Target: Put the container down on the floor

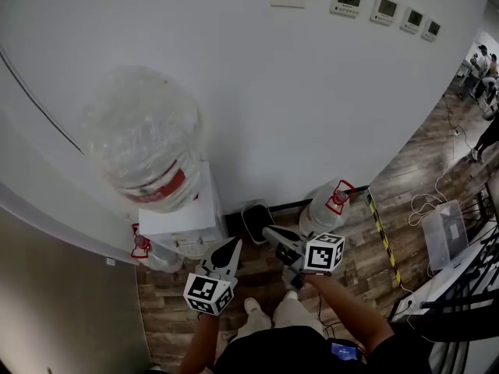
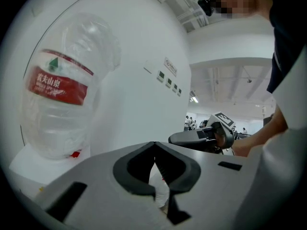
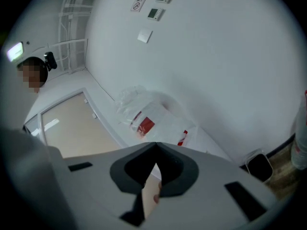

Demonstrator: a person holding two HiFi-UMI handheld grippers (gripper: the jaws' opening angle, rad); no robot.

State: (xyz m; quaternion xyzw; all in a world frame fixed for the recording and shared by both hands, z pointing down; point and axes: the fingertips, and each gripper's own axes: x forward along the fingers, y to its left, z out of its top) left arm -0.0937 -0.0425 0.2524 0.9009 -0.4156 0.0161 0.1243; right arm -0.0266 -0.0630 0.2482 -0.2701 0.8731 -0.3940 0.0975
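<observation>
Container (image 1: 144,139) sits on the dispenser (image 1: 183,216), not on the floor.
It stands upright, neck down, up and to the left of your hands in the head view. Your left hand-held gripper (image 1: 234,245) is nearer than your right hand-held gripper (image 1: 267,231). Both have their jaws together and hold nothing.

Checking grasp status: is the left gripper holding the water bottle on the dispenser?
No, the left gripper has its jaws together and empty, with the water bottle standing apart from it on the dispenser.
</observation>
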